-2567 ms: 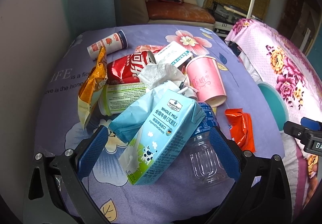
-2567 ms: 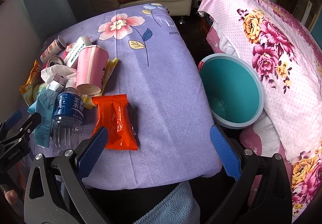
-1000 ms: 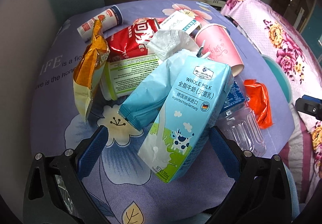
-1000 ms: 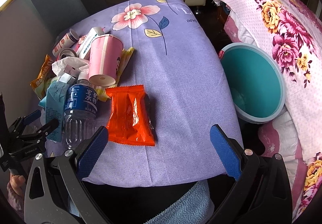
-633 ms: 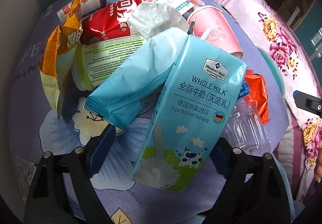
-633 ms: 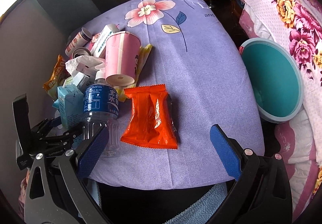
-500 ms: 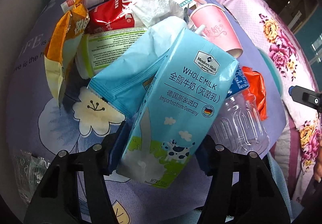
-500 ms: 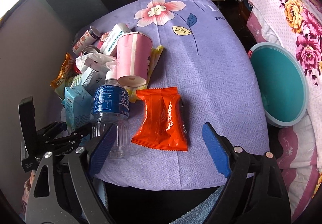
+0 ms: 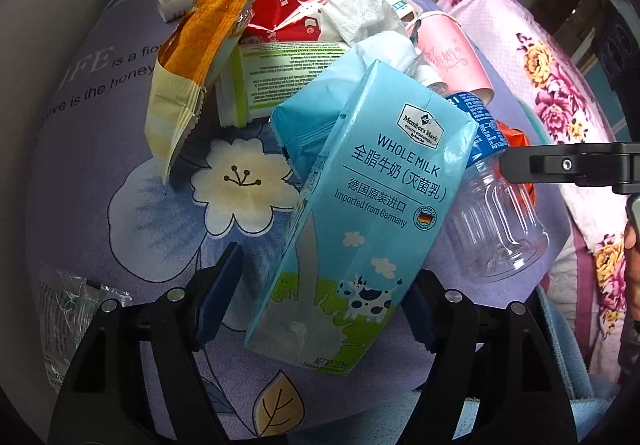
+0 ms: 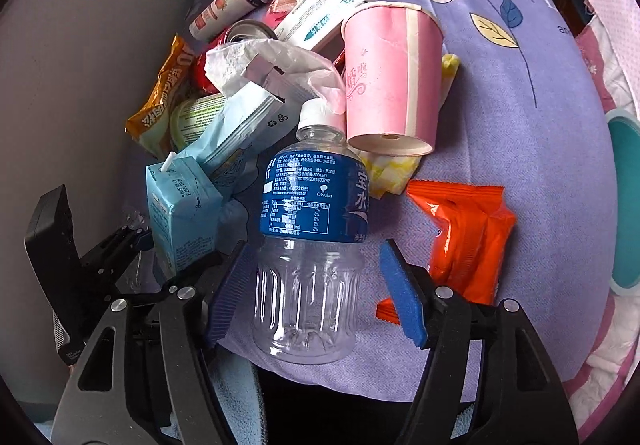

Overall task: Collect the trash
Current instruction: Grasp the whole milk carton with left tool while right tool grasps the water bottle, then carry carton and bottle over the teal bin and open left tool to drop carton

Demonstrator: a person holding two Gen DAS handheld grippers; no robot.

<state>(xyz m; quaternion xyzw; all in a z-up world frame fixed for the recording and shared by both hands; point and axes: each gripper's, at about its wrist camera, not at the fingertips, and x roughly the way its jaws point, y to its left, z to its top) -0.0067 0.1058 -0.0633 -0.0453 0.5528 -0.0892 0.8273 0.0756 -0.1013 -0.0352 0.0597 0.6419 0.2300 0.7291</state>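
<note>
Grippers angle steeply down: left gripper (image 9: 320,301) half-open around milk carton (image 9: 360,229), right gripper (image 10: 316,293) closing around bottle (image 10: 310,245).

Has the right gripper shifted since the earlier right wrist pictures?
Yes. The right gripper has moved left across the purple cloth, from straddling the orange packet to straddling the water bottle, its jaws closing in without gripping yet.

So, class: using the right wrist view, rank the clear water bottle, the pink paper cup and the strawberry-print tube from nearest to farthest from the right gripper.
1. Clear water bottle: lying between the jaws of the right gripper.
2. Pink paper cup: on its side, just beyond the bottle's cap, slightly right.
3. Strawberry-print tube: at the far left edge of the pile.
</note>
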